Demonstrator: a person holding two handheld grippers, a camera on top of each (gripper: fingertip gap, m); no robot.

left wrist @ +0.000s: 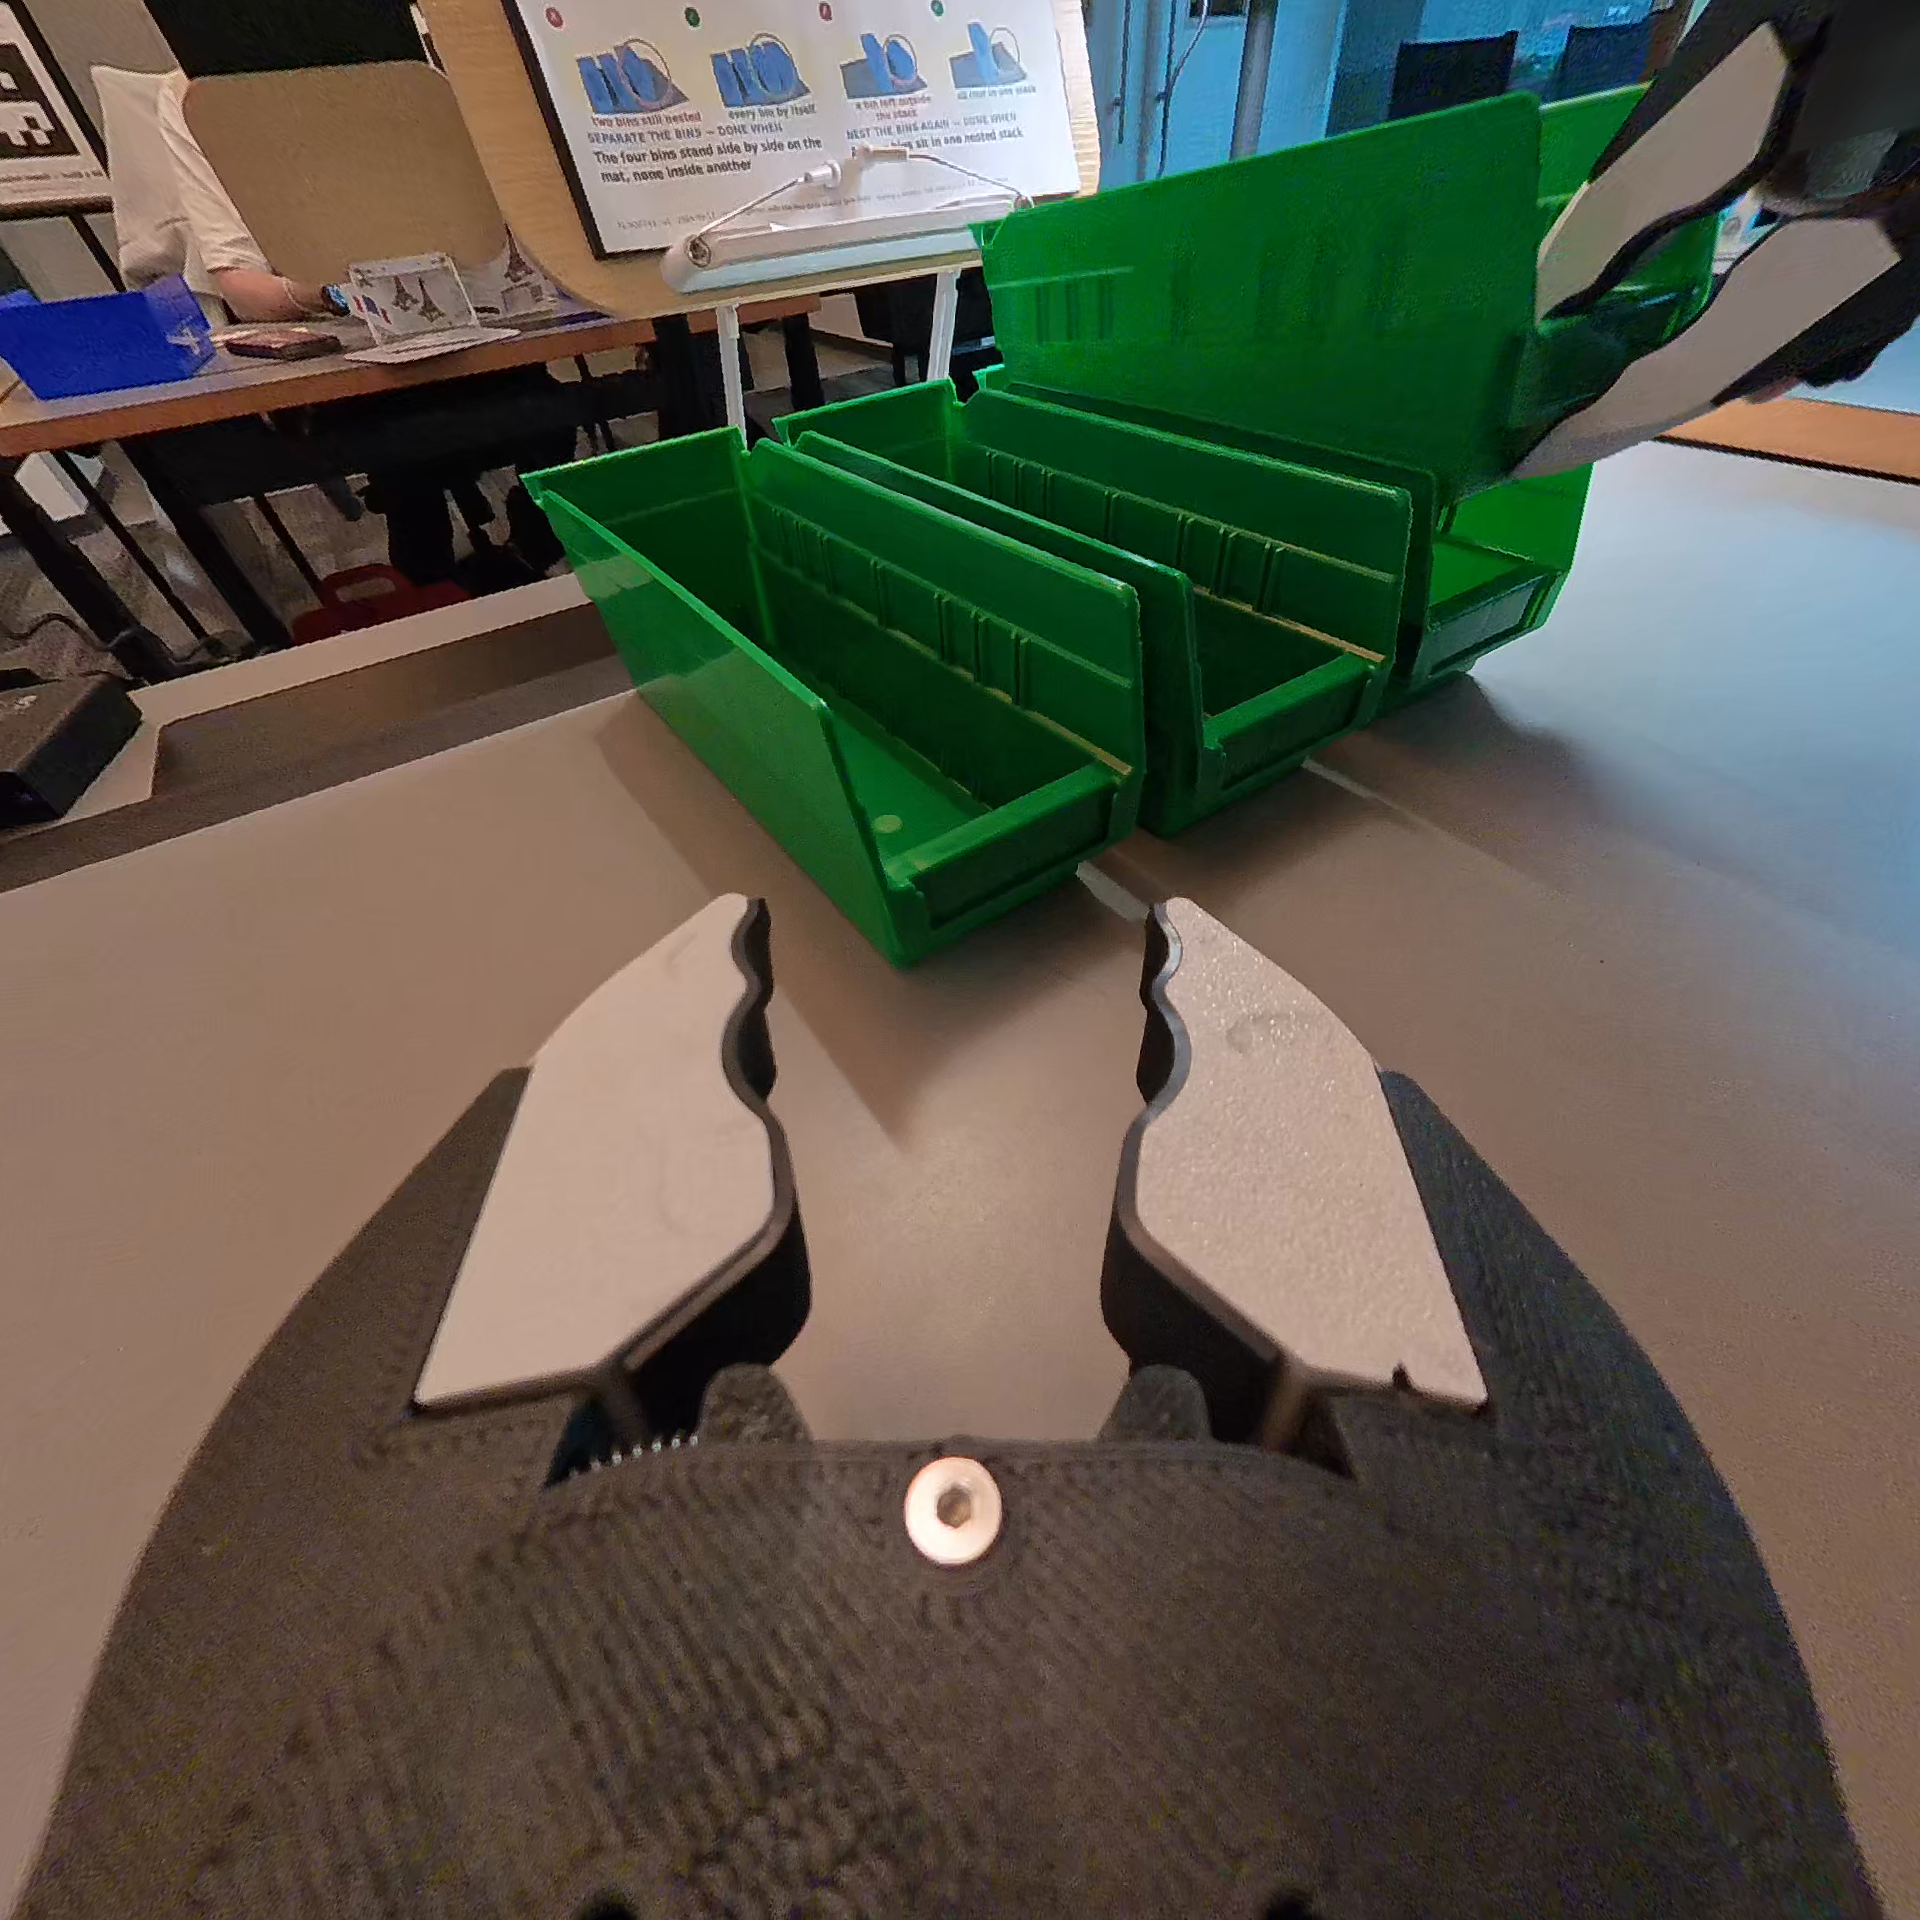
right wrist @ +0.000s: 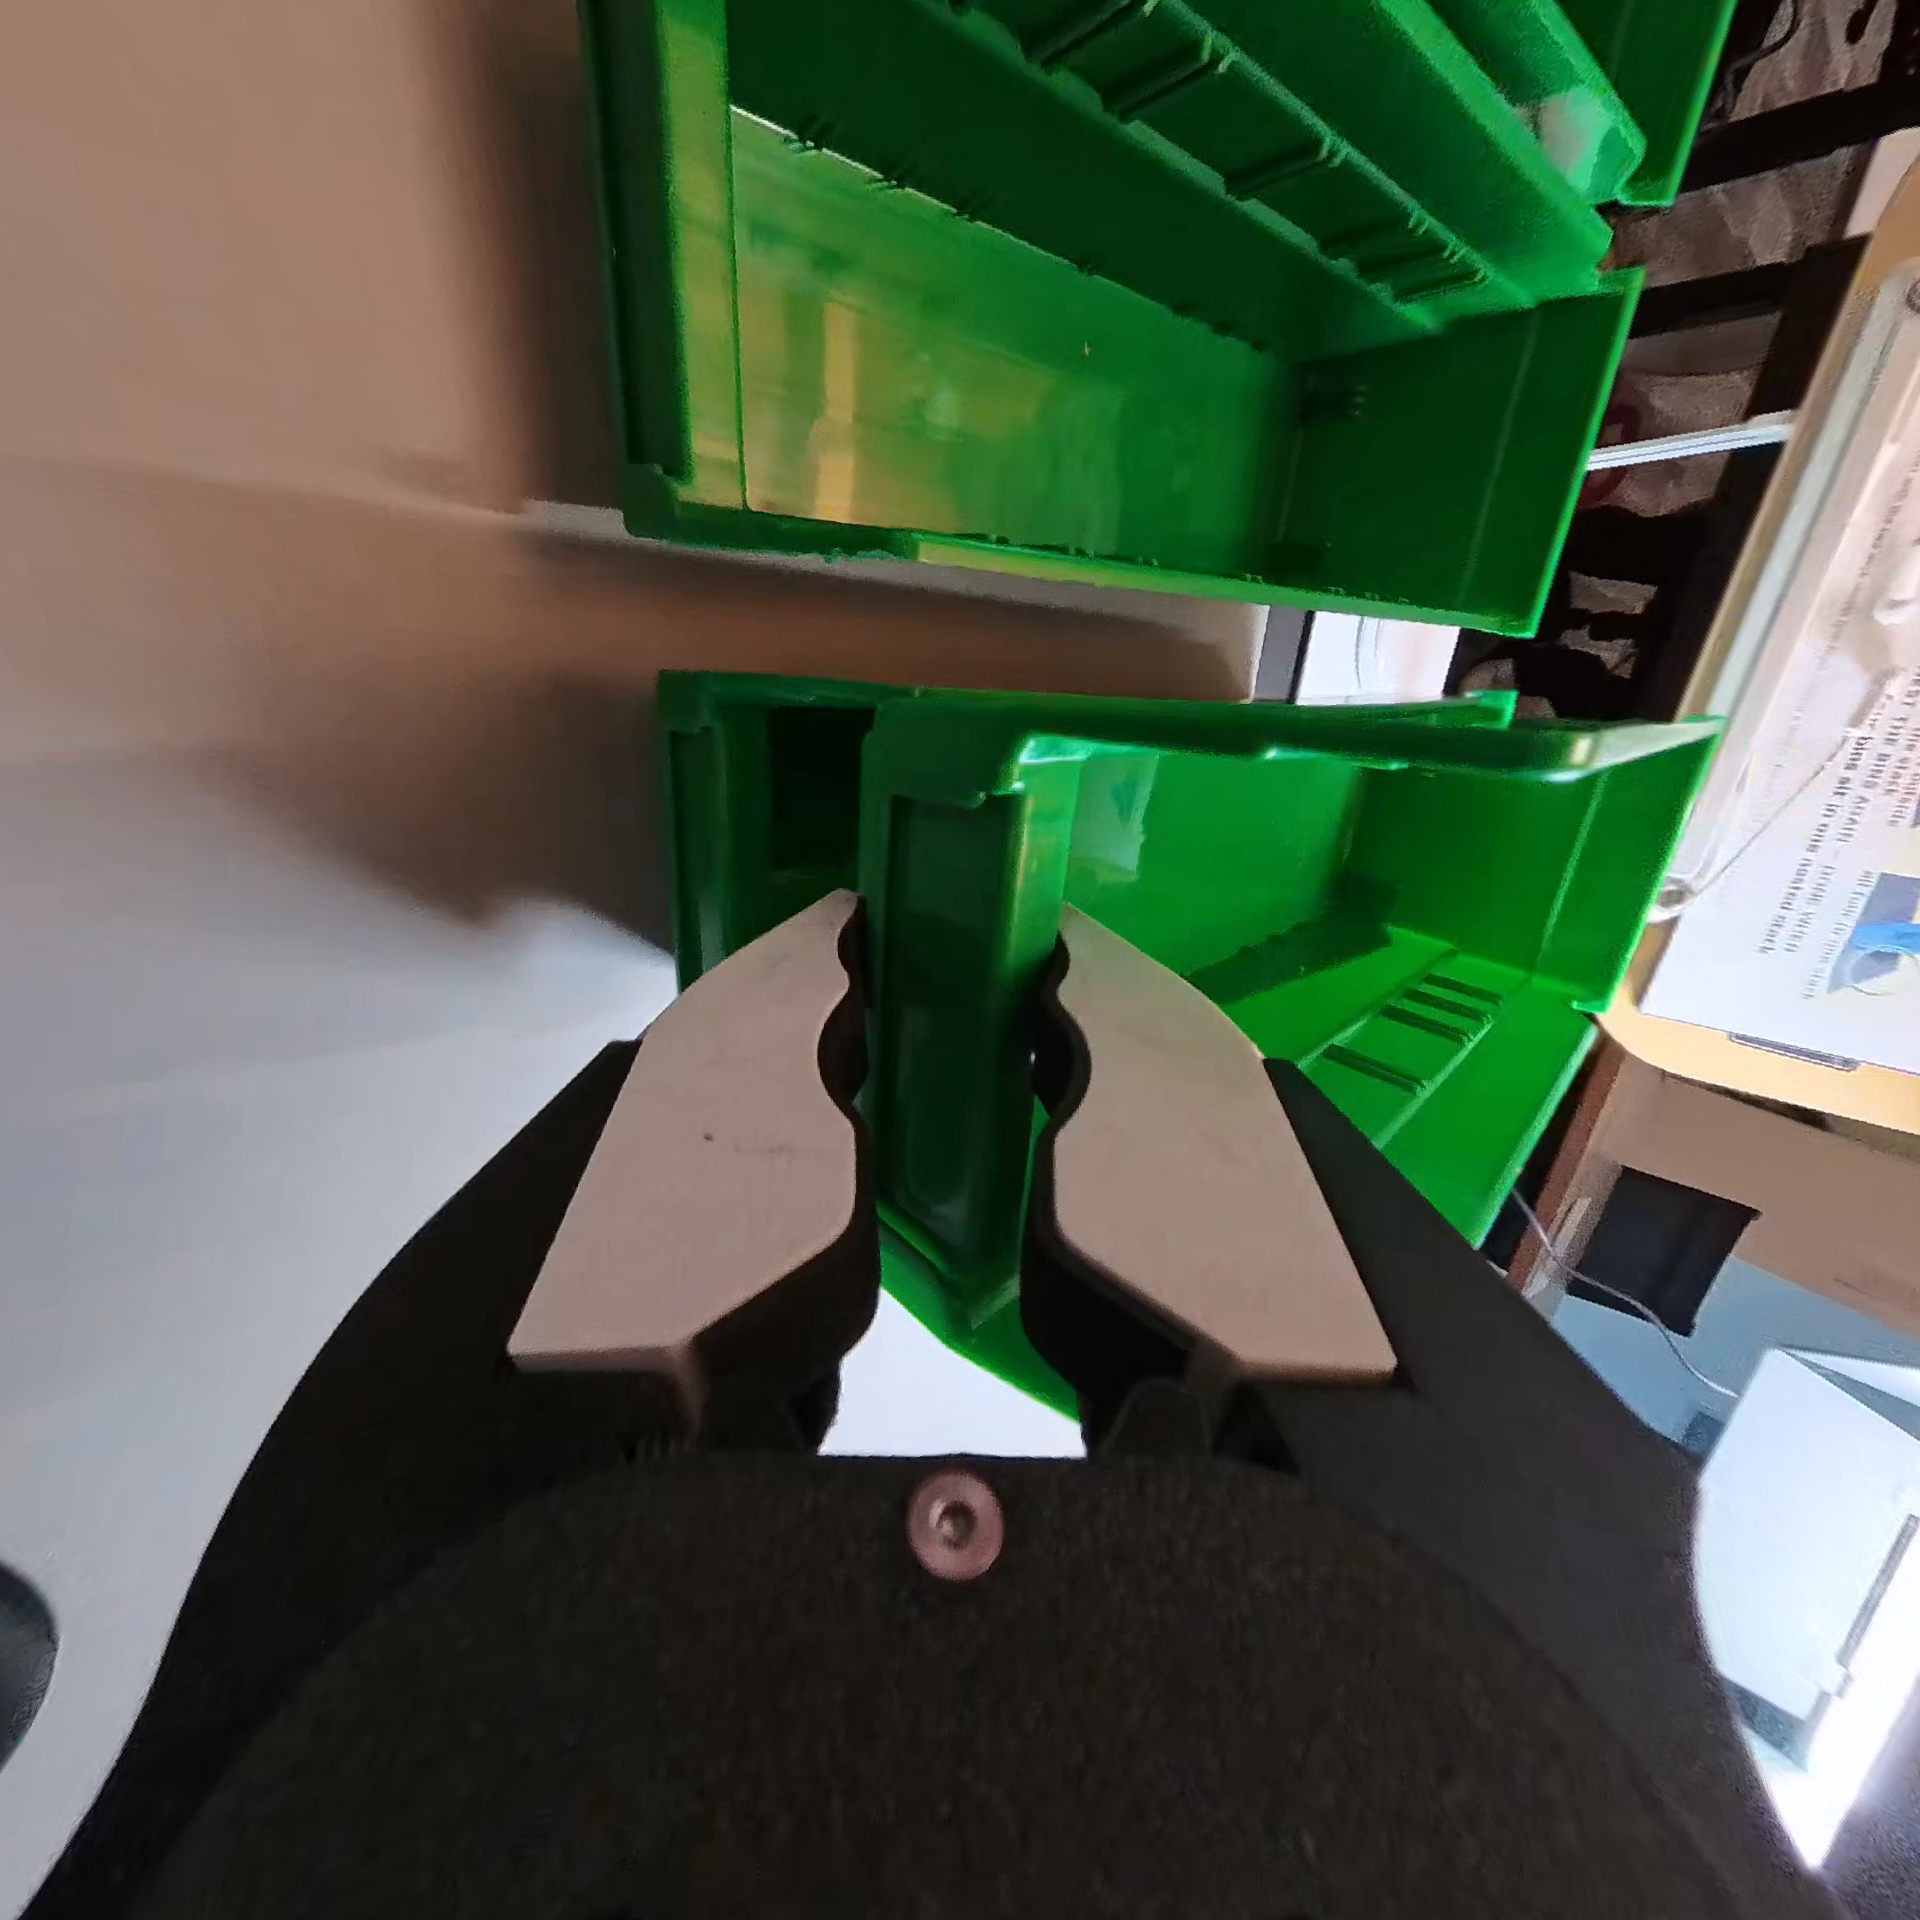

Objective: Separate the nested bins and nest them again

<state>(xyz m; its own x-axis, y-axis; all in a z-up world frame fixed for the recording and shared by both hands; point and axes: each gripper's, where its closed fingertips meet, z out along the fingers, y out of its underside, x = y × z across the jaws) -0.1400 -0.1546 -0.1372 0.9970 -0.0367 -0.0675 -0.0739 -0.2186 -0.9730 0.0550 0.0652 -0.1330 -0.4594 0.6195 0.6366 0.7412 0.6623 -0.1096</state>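
Several green plastic bins are on the grey table. In the left wrist view two bins (left wrist: 831, 675) (left wrist: 1195, 582) stand side by side, and a third (left wrist: 1486, 613) stands to their right. My right gripper (left wrist: 1538, 379) holds a fourth bin (left wrist: 1268, 291), tilted on its side above the third. In the right wrist view my right gripper (right wrist: 956, 914) is shut on that bin's front lip (right wrist: 951, 1091). The third bin's edge (right wrist: 707, 831) shows just behind it, and the other bins (right wrist: 1039, 364) are farther off. My left gripper (left wrist: 956, 914) is open and empty, low over the table in front of the leftmost bin.
The grey table top (left wrist: 312, 1039) stretches around the bins. An instruction board (left wrist: 810, 104) on an easel stands behind them. A second table behind holds a blue bin (left wrist: 104, 332), with a person seated there. A black box (left wrist: 52, 738) lies at the far left. My right fingertips sit around 30 cm from my left ones.
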